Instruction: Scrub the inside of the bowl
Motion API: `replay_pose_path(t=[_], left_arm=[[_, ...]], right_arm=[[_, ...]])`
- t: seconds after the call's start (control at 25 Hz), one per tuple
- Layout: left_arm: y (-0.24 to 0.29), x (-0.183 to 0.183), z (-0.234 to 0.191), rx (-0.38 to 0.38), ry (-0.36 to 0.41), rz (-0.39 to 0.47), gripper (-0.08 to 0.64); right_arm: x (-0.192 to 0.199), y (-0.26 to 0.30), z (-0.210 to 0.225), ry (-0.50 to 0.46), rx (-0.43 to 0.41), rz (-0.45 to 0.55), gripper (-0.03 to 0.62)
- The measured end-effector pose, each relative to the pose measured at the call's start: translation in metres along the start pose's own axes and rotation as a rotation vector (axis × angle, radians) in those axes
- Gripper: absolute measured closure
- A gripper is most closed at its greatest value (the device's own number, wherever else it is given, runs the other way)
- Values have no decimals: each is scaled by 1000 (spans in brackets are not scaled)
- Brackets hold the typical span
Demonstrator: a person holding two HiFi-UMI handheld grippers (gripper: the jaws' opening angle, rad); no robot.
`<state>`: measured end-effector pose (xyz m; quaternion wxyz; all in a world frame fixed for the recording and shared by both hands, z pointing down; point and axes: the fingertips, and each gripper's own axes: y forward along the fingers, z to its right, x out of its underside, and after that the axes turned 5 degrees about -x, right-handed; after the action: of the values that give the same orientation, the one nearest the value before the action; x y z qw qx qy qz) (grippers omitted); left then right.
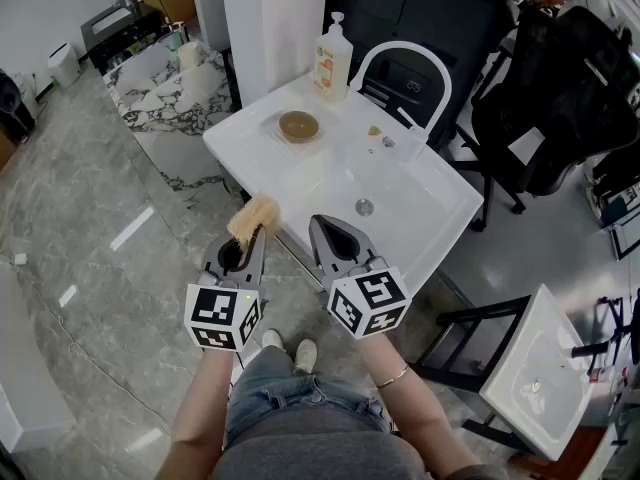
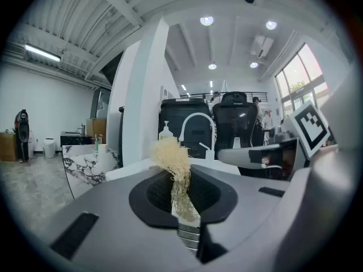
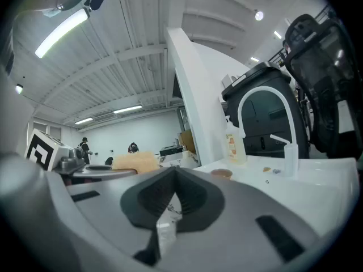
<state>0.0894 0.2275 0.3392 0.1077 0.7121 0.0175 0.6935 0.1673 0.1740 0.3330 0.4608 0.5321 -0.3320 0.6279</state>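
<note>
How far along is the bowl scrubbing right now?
Done: the left gripper is shut on the loofah scrubber, its tuft sticking out past the fingers. In hand: both grippers hang in front of the sink, away from the bowl; the right gripper is shut and empty. Left: all the scrubbing. The bowl sits on the sink's ledge, touched by neither gripper.

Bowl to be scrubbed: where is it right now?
In the head view the brown bowl sits on the white sink counter, left of the basin and close to the soap bottle.
</note>
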Motion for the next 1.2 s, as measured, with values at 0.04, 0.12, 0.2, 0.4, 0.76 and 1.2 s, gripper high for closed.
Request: replay_pose_path(t=[0.04,0.12,0.2,0.4,0.76,1.2], left_arm=[[1,-1,0,1,1,2,518],[3,-1,0,2,3,5,518],[4,0,0,2,3,3,518],[6,0,0,0,-11,1,518],[23,-4,-2,13,-16,3,518],[102,-5,-56,51,-31,-17,518]], right_arm=[[-1,1,1,-2,1,3,583],[-1,3,3,-7,4,6,583],[-1,4,3,-24,3,6,583],[3,4,4,-16,-4,14,581],[-6,16,35,39,87,10,581],[-13,95,77,57,124,-3,581]])
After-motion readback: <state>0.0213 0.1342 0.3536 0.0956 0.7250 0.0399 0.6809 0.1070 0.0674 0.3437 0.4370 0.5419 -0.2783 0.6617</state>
